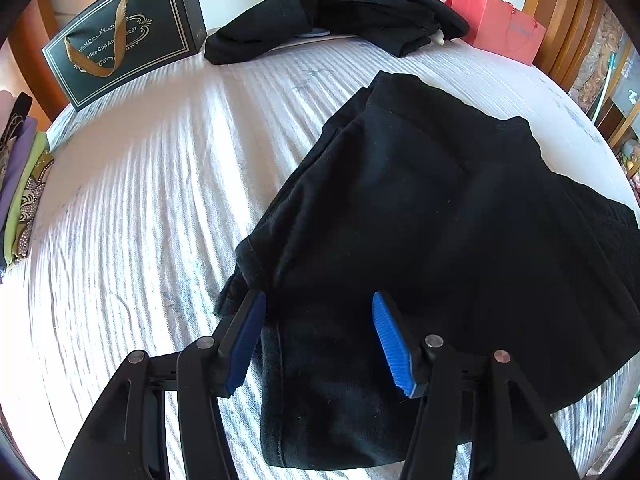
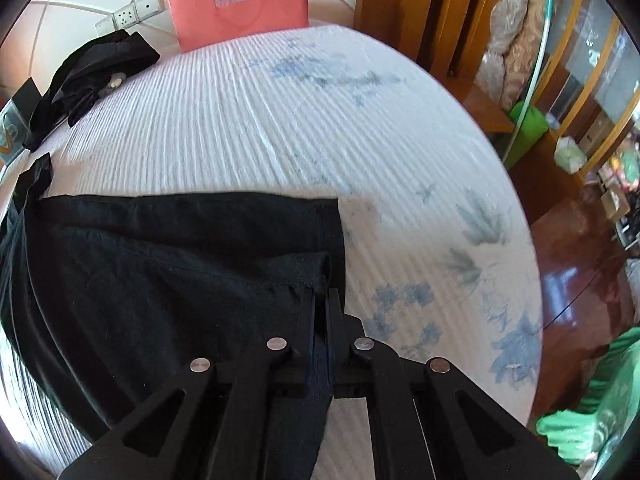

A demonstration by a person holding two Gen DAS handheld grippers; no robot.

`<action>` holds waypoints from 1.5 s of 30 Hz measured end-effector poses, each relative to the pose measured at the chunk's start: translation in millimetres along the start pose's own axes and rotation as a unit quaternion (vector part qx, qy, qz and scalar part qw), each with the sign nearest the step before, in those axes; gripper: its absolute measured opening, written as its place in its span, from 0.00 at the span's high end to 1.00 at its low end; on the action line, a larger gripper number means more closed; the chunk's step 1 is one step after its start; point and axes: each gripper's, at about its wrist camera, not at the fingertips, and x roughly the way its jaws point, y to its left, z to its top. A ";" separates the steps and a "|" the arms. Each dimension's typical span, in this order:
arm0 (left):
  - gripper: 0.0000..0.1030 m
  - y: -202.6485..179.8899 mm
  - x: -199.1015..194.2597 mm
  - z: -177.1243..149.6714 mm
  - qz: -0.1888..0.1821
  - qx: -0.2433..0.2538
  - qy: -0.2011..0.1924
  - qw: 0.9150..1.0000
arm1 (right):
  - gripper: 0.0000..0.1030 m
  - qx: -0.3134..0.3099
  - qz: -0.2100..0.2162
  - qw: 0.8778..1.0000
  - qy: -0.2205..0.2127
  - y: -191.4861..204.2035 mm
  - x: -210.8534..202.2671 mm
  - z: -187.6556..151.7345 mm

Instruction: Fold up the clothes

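- Two grippers in play, one black garment lying partly folded on the white striped bedcover, centre to lower right of the left wrist view.
- Left gripper: jaws spread wide, blue pads either side of a cloth edge at lower centre, nothing pinched; whether the pads touch the fabric can't be told.
- Right gripper: jaws pressed together on a corner fold of the black garment, lower centre of the right wrist view; cloth runs down between the fingers.
- Key relation: garment spreads from the right gripper toward the left of its frame, long axis roughly left-right there; the left gripper's corner sits directly between its jaws, so it looks ready to close.
- Second dark garment pile at top centre, red bag upper right, dark gift box upper left, all well apart from the work.
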 end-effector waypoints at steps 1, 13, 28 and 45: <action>0.45 0.1 -0.2 -0.4 0.001 0.000 0.000 1.000 | 0.97 -0.001 -0.009 1.000 -0.014 -1.2 -6.0 5.1; 0.44 -7.3 15.3 16.7 0.013 -0.002 0.016 1.000 | 0.80 0.041 -0.009 0.999 0.024 -17.1 56.0 31.1; 0.44 26.6 -29.9 -8.2 -0.046 -0.004 -0.016 0.999 | 0.56 0.159 0.078 0.983 0.051 -25.3 -37.5 -105.2; 0.73 28.3 -23.6 -26.6 -0.045 -0.007 0.008 0.999 | 0.63 0.201 -0.002 0.979 0.043 -24.9 -66.9 -137.3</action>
